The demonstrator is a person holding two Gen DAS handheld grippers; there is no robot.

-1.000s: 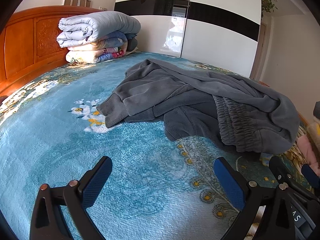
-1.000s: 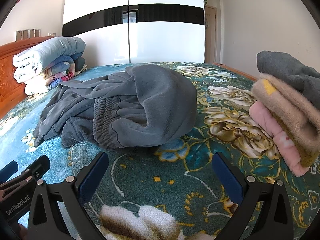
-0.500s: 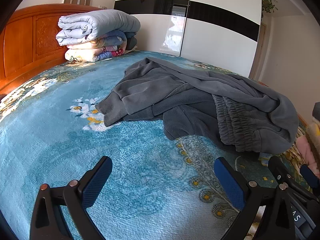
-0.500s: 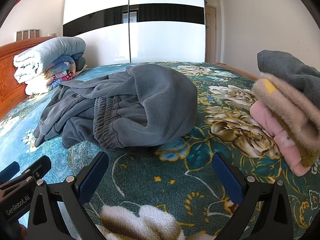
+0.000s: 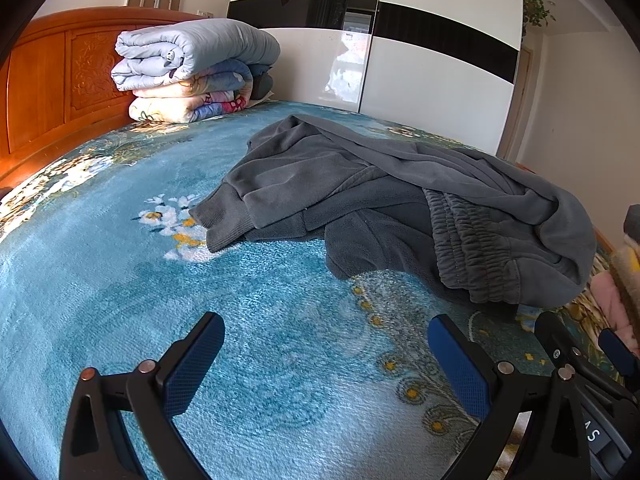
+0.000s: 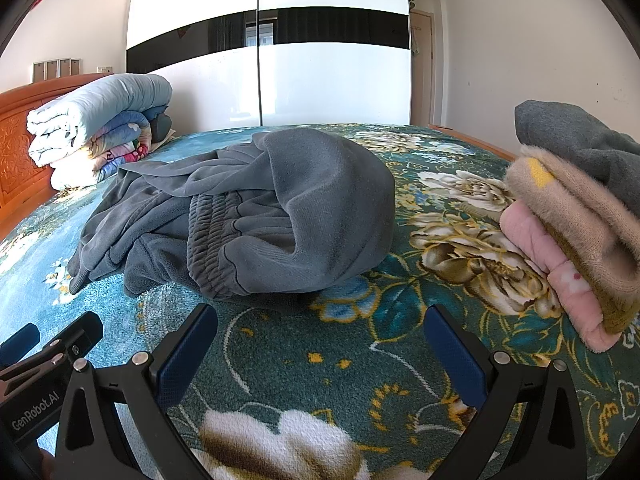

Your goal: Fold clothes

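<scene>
The grey sweatpants lie crumpled on the bed, stretching leftward from the waistband; the right claw sits nearer, the left claw farther, both spread apart and empty.

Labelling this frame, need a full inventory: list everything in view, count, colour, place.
grey sweatpants: 1, dark grey, crumpled mid-bed
bedspread: 1, teal-blue floral, covers the bed
folded quilts: stack of several, pale blue on top, floral below, by the headboard
headboard: 1, orange-brown wood, far left
folded clothes: stack of 3, grey over tan over pink, right bed edge
wardrobe: 1, white with black band, behind the bed
plant: 1, green, by the wardrobe top
left hand-held gripper: 1, black, blue pads, open, empty
right hand-held gripper: 1, same, open, empty
</scene>
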